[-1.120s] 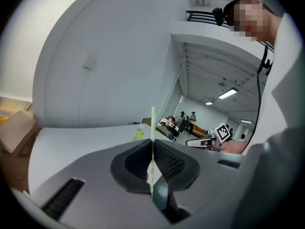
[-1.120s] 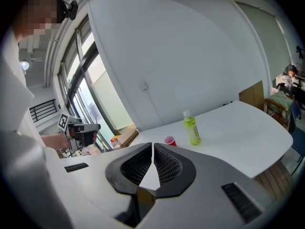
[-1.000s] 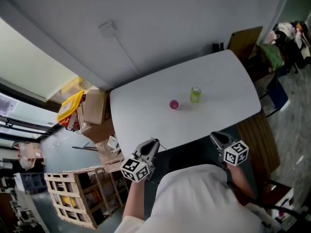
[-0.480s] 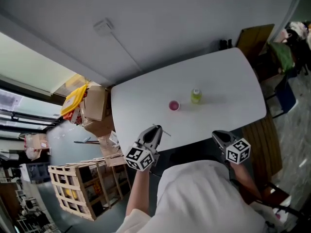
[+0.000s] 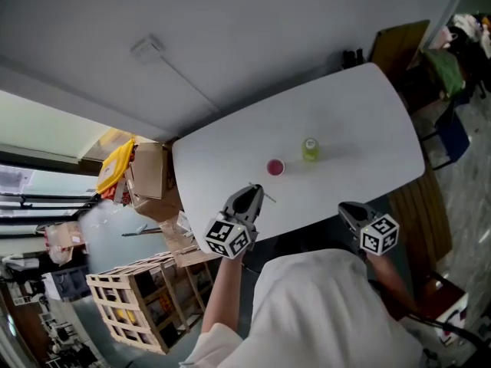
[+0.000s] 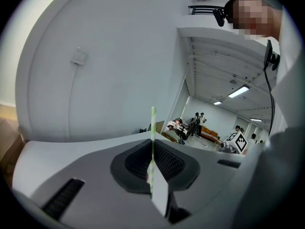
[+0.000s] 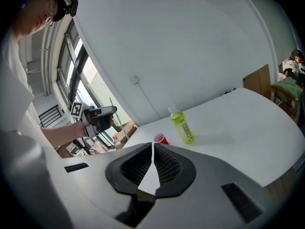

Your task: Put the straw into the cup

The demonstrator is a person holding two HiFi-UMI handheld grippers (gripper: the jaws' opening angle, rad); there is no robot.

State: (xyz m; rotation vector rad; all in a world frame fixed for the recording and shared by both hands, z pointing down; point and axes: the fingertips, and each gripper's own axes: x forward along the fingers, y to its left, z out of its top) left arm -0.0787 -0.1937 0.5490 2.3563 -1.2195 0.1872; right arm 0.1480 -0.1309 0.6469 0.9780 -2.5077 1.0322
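The left gripper (image 5: 252,194) clenched its jaws on a green-striped straw (image 6: 153,128) at the white surface's (image 5: 368,121) near edge. The red cup (image 5: 275,166) stood mid-surface beside a green bottle (image 5: 309,149). The right gripper's (image 5: 347,208) jaws were clenched on nothing.

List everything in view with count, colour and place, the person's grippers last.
table: one, white, centre of head view
cup: one, red, on the table
bottle: one, yellow-green, upright on the table, beside the cup
straw: one, green-and-white striped, in the left gripper
cardboard boxes: several, brown, floor left of the table
wooden crate: one, pale, floor at lower left
left gripper: one, grey, shut on the straw, at the table's near edge
right gripper: one, grey, shut and empty, by the table's near edge
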